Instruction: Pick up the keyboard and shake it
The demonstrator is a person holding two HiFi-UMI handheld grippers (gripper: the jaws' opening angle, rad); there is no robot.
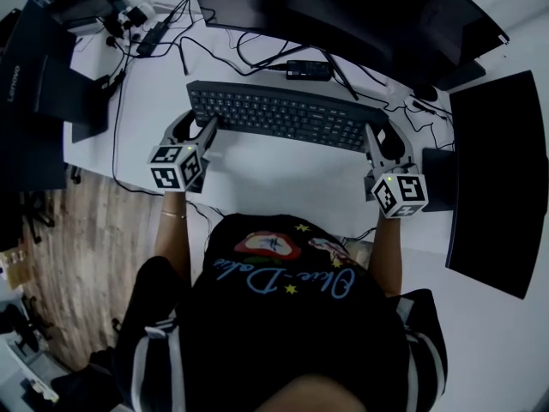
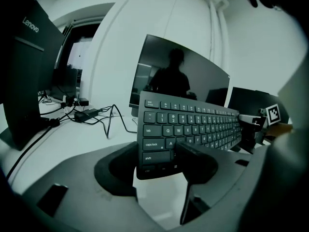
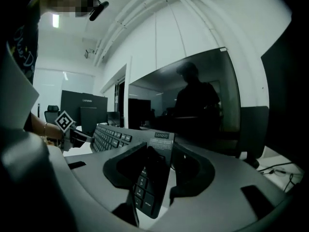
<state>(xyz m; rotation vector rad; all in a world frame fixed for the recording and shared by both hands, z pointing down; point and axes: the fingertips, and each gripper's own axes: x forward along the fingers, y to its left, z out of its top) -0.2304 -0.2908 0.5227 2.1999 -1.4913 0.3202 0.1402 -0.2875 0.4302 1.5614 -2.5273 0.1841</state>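
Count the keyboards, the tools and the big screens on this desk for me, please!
keyboard: 1
tools: 2 (left tool, right tool)
screens: 3 (middle screen, right screen, left screen)
Total: 6

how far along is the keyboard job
Done: the left tongs and right tongs each clamp one end of the keyboard. In hand: the lift. The keyboard looks clear of the desk, with white surface showing under its near corner in the left gripper view. Left: the shake itself, which nothing here shows.
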